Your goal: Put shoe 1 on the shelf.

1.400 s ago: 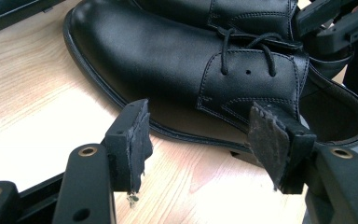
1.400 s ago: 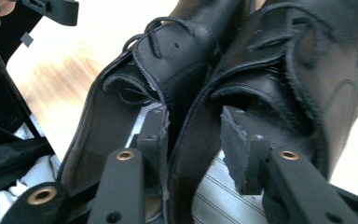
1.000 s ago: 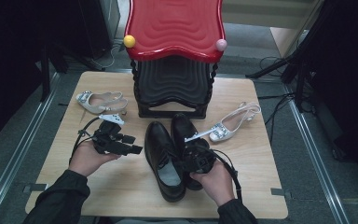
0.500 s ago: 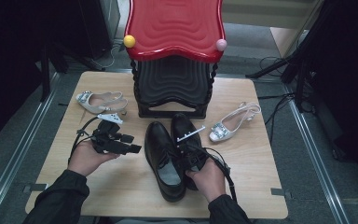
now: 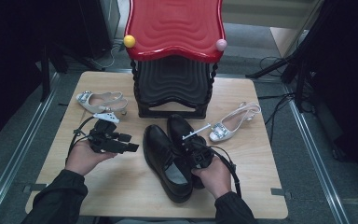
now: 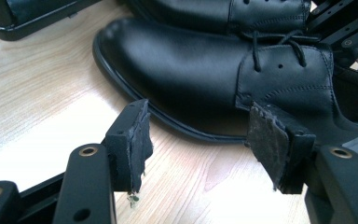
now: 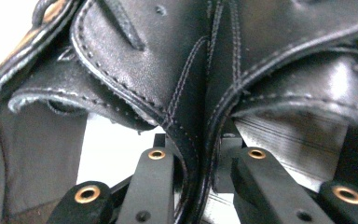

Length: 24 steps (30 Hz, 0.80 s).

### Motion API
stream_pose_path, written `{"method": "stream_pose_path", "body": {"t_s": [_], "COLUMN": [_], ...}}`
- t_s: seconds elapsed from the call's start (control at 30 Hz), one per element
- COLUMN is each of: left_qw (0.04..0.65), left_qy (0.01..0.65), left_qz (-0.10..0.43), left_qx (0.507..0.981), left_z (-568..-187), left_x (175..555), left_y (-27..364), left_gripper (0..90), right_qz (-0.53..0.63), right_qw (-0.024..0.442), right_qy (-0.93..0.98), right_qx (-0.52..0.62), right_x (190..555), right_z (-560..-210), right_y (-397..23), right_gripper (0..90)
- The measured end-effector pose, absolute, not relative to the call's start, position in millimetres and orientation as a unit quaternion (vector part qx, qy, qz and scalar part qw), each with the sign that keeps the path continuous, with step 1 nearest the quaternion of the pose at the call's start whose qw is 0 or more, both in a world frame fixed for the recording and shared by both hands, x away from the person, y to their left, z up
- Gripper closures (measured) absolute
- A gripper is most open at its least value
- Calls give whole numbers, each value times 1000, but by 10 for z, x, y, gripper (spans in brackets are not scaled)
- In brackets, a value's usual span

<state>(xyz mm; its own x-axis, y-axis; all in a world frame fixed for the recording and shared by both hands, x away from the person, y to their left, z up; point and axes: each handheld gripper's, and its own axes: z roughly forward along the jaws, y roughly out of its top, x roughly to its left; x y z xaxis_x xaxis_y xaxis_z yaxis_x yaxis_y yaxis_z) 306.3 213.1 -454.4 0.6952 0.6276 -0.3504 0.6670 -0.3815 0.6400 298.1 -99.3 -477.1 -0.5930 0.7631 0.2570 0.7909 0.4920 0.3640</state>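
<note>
High view, two glossy black lace-up shoes [image 5: 168,161], side by side.

Left hand-held gripper [image 5: 133,148] rests level, jaws wide apart; right hand-held gripper [image 5: 189,145] has just been closing, jaws pinched together.

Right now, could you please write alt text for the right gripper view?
The right gripper has just been closing and pinches the adjoining collars of two black shoes between its jaws. Pale table shows through the gap below the leather.
</note>
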Motion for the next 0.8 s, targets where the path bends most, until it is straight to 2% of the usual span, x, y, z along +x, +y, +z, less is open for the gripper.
{"method": "stream_pose_path", "body": {"t_s": [0.17, 0.47, 0.8], "left_qw": [394, 391, 383], "left_qy": [391, 396, 406], "left_qz": [-22, -18, -1], "left_qx": [832, 831, 830], "left_z": [-4545, -4557, -4556], "left_x": [3058, 3039, 3008], "left_y": [2167, 2235, 2328], "left_gripper": [401, 405, 408], "right_qz": [-238, -273, -315], "right_qw": [37, 90, 97], "right_qy": [-862, -849, -837], "right_qx": [-445, -443, -437], "right_x": [2987, 3003, 2984], "right_z": [-4722, -4563, -4209], "right_y": [-1088, -1242, -1371], "right_gripper": [826, 826, 824]}}
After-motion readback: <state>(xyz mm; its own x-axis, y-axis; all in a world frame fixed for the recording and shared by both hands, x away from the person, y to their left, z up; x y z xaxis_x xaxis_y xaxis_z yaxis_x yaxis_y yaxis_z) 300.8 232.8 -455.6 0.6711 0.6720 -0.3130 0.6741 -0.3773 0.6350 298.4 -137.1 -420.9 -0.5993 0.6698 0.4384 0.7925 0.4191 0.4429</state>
